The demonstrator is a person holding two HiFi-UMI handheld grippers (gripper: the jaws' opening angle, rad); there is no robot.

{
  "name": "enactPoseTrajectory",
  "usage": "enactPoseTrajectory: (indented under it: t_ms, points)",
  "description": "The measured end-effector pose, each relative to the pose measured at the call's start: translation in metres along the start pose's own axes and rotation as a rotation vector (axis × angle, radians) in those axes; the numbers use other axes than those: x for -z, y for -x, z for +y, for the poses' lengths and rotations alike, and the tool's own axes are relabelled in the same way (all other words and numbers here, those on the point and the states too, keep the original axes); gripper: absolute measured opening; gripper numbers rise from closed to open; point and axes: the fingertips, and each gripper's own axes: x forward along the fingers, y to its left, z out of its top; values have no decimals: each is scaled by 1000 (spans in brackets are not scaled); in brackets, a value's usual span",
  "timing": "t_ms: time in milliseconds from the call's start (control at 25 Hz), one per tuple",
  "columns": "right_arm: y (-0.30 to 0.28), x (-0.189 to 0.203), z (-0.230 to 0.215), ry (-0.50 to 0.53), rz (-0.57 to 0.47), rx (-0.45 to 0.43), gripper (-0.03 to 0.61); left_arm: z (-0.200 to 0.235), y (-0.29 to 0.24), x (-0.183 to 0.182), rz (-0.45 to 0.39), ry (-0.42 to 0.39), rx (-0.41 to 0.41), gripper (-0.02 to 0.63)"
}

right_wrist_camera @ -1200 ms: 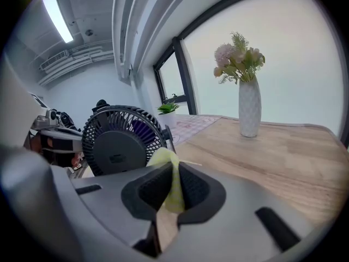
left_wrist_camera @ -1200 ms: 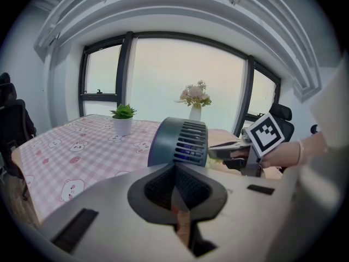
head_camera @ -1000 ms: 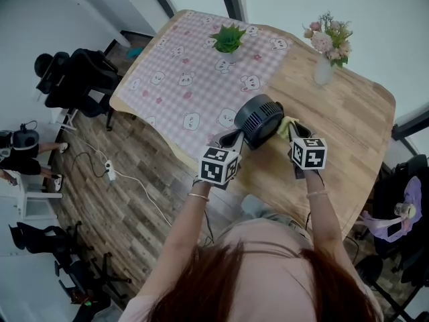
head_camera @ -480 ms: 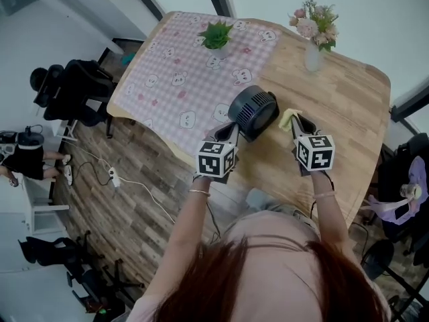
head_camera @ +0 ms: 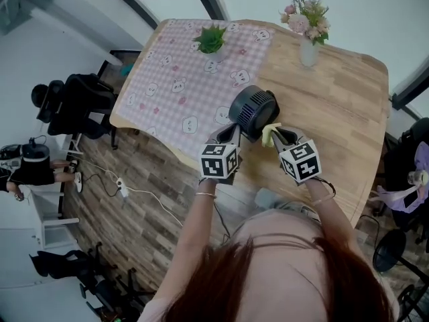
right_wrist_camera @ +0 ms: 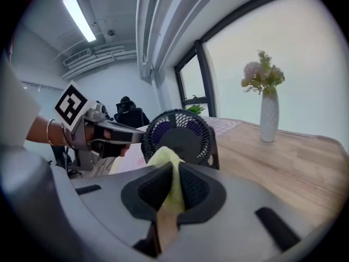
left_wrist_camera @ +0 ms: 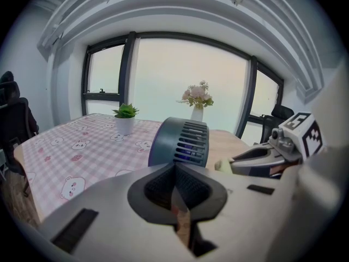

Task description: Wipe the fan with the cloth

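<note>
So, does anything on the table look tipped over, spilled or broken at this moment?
Nothing stands out. The fan, the flower vase and the potted plant all stand upright, nothing is spilled, and the yellow cloth is pinched neatly in the right gripper.

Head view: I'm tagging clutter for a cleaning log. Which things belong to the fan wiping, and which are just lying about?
For the job:
fan
cloth, yellow
right tool, shut on the cloth
left tool, shut, beside the fan

Just lying about:
potted plant
vase of flowers
checked tablecloth
</note>
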Motion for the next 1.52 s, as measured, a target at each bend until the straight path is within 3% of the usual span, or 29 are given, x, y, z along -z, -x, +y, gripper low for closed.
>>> enactPoseTrajectory:
  t_ms: [200,400,1520]
  points:
    - [-23,15,29,46,62,-73,31,1,0,0,-3,3,7,11]
    - [-39,20,35,48,87,-91,31,0,-1,0,-2,-2,20,11]
    - [-66,34,-3,-15,140,-23,31,1,-2,0,-2,-10,45,11]
